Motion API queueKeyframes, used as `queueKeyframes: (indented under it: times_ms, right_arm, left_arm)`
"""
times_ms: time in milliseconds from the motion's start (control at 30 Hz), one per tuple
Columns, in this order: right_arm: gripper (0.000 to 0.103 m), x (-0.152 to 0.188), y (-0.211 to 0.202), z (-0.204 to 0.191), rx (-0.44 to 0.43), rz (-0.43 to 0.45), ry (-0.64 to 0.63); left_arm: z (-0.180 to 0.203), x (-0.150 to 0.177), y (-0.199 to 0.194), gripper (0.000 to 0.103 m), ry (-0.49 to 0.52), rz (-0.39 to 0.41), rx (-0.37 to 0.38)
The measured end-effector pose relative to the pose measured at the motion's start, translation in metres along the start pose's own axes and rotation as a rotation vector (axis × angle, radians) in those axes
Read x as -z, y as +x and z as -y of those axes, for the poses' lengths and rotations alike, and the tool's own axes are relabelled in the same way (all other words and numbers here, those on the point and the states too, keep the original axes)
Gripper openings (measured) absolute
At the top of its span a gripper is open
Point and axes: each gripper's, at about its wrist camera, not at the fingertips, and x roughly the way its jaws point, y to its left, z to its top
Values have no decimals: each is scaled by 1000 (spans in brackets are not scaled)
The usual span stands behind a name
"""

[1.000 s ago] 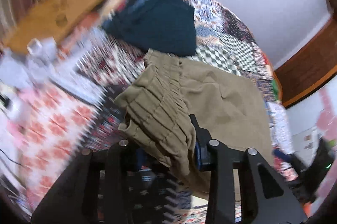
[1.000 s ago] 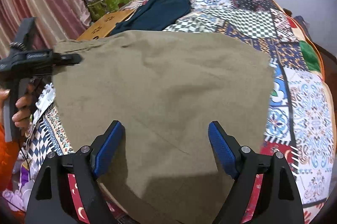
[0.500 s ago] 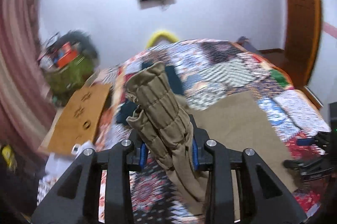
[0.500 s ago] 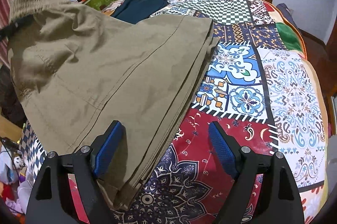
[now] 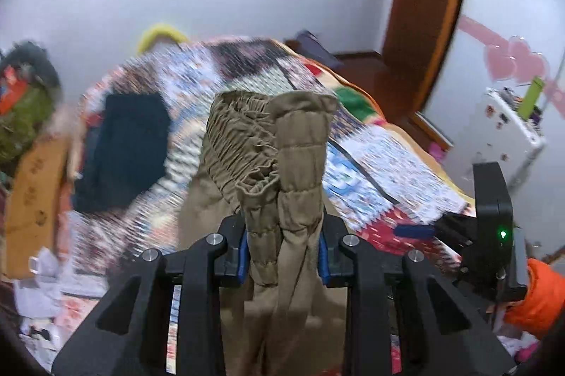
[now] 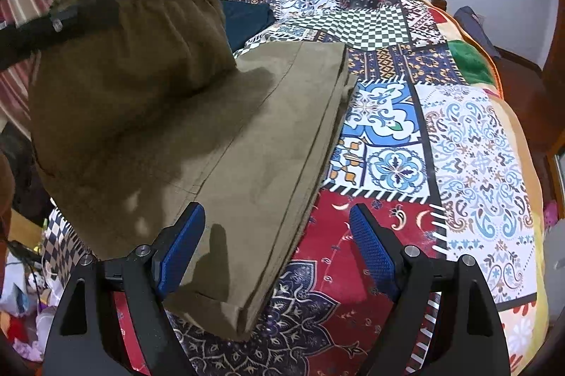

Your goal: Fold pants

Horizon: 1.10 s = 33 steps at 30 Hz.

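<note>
Olive-brown pants (image 6: 268,142) lie partly on a patchwork bed, legs stacked with their hem near my right gripper. My left gripper (image 5: 282,256) is shut on the gathered elastic waistband (image 5: 282,146) and holds it lifted above the bed; in the right wrist view the left gripper (image 6: 60,19) shows at upper left with the waistband draped over it. My right gripper (image 6: 275,248) is open and empty, hovering over the leg end of the pants. It also shows in the left wrist view (image 5: 455,231) at the right.
A folded dark blue garment (image 5: 123,153) lies on the far left of the patchwork quilt (image 6: 459,146). A cardboard piece (image 5: 31,192) and clutter sit left of the bed. A white cabinet (image 5: 501,135) and wooden door frame (image 5: 430,5) stand to the right.
My left gripper has lifted the waistband up and carried it over toward the leg end, so the pants fold over. My right gripper stays open over the hem.
</note>
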Motion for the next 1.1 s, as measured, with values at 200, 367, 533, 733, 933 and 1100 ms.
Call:
queueKeyframes:
  times_ms: [200, 367, 533, 733, 933, 1100]
  right_arm:
    - [81, 3, -7, 8, 5, 17, 16]
    - [81, 0, -12, 14, 13, 35, 24]
    - [81, 0, -10, 19, 21, 34, 23]
    - [81, 2, -4, 25, 16, 21, 37]
    - [81, 2, 3, 29, 26, 3, 36]
    - [81, 4, 9, 33, 26, -13, 32]
  left_arm:
    - [5, 11, 17, 44, 11, -113, 91]
    - [-1, 13, 18, 74, 10, -151, 101]
    - [-18, 11, 15, 82, -15, -149, 109]
    - [-26, 1, 7, 90, -8, -121, 121]
    - [-49, -14, -2, 93, -67, -59, 114]
    - [-73, -35, 19, 98, -85, -43, -39]
